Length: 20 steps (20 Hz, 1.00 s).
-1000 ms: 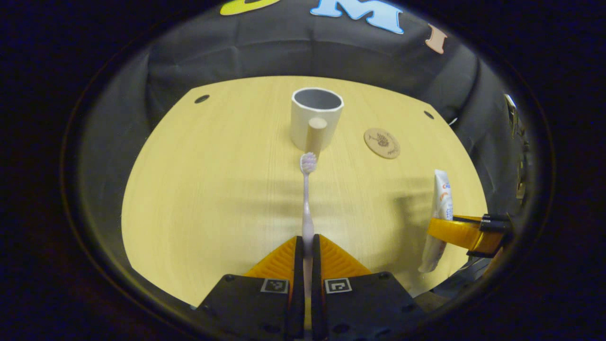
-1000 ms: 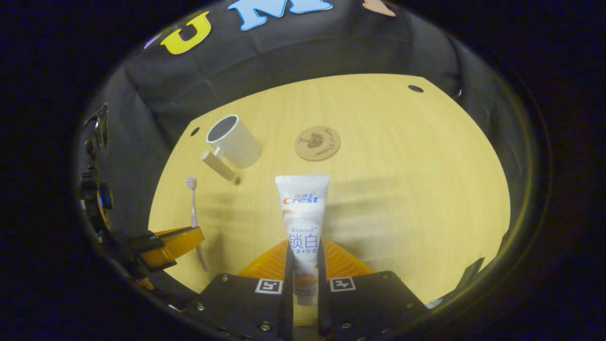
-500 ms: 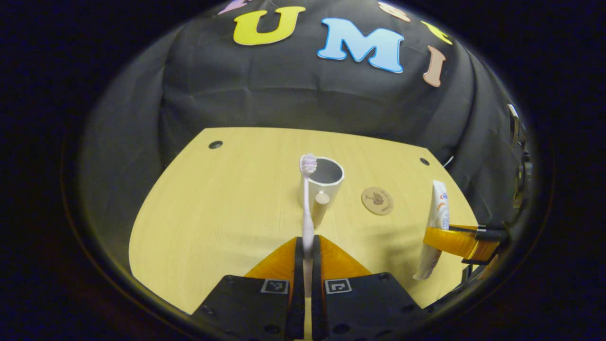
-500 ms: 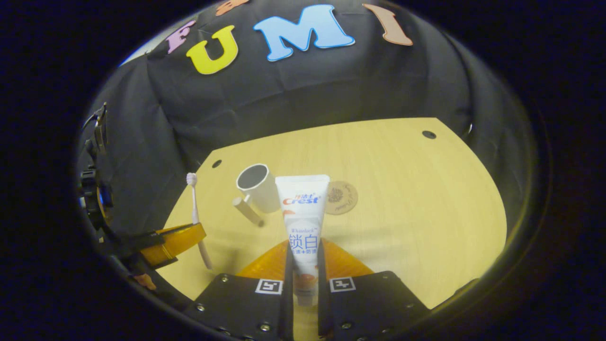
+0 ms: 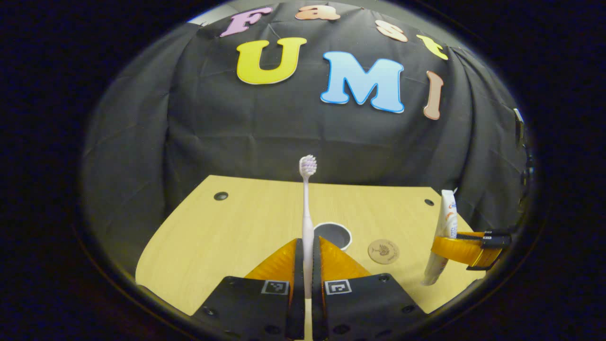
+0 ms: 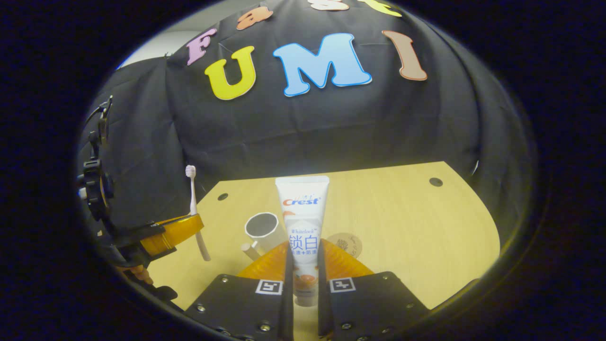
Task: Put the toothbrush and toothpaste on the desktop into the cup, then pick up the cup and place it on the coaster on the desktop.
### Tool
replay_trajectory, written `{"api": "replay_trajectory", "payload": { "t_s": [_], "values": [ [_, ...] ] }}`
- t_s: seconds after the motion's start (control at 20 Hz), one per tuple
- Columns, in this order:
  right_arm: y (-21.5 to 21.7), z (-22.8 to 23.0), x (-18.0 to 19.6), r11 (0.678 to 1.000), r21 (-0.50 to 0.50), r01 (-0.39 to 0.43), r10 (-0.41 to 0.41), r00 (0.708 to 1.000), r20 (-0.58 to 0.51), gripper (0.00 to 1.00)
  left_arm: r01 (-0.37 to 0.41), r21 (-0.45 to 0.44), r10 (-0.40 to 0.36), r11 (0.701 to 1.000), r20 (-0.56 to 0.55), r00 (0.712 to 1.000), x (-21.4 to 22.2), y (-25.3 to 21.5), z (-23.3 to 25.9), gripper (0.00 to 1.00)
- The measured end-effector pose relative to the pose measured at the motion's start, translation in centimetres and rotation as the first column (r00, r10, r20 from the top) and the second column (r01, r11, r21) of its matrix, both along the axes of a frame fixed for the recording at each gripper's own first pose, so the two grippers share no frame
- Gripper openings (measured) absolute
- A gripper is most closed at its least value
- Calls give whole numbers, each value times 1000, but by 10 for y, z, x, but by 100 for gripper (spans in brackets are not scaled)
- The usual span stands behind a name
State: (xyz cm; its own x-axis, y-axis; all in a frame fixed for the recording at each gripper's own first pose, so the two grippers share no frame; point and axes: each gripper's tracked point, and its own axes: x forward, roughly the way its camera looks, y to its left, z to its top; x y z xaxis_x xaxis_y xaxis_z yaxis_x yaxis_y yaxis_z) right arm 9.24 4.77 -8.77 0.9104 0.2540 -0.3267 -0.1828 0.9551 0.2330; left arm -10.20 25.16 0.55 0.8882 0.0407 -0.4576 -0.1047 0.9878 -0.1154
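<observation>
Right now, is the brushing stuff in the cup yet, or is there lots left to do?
Both pick-ups look done: the left tool is shut on the slim white toothbrush, and the right tool is shut on the white toothpaste tube. Both are held upright above the desk. The white cup is empty. Left: drop both in, then move the cup onto the round brown coaster.

Recording booth, black cloth wall [image 5: 293,132] draped behind, bare light wooden desktop [image 5: 236,227] with cable holes
</observation>
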Motion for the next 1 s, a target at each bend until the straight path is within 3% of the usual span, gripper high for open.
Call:
{"api": "replay_trajectory", "payload": {
  "t_s": [0.2,0.55,0.75,0.8,1.0],
  "values": [
    [2,16,13,1000,-9,14,-13,998,61,21,-8,-22,11,1000,123,992,10,27,29,13],
    [7,28,35,999,-26,25,-22,993,117,21,16,-47,-3,999,270,963,50,-5,17,13],
    [6,23,43,999,-25,32,-30,995,98,17,38,-70,-16,997,292,956,72,-21,4,13],
    [4,22,44,999,-32,38,-35,995,92,21,40,-74,-17,996,291,957,78,-22,1,13],
    [-2,13,45,997,-68,45,-40,997,70,21,54,-100,-26,994,264,964,104,-28,-18,13]
  ]
}}
